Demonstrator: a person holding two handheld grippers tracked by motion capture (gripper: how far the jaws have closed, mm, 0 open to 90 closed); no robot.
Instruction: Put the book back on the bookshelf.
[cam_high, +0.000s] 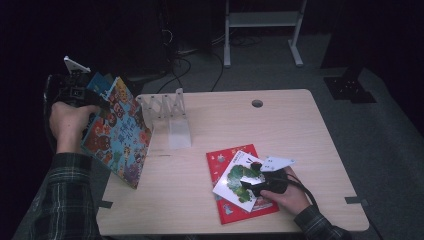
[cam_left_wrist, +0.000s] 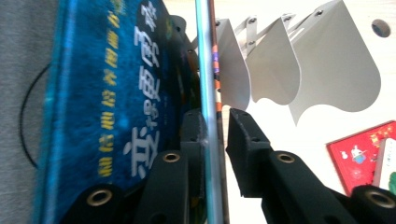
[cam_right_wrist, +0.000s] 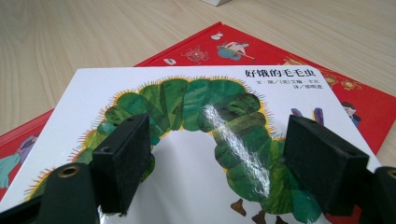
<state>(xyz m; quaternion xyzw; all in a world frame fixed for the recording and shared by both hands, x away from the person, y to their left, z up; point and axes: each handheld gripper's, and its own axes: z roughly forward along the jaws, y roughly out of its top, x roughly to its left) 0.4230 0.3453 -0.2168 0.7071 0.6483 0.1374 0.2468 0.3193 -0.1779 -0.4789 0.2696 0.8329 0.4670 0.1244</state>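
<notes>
High view: left hand-held gripper (cam_high: 92, 102) clamps colourful book (cam_high: 117, 132) upright beside rack (cam_high: 165, 107); next, slot it in. Right hand-held gripper (cam_high: 250, 180), jaws wide, over caterpillar book (cam_high: 235, 182) on desk (cam_high: 280, 125).

Glossy paper caterpillar book (cam_right_wrist: 205, 140) lies on matt wooden table (cam_right_wrist: 70, 42).

Dim high view, glossy cover glare

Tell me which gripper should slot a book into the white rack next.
Left. The left gripper already clamps the blue picture book on edge beside the white rack; the right gripper hovers open over flat books.
</notes>
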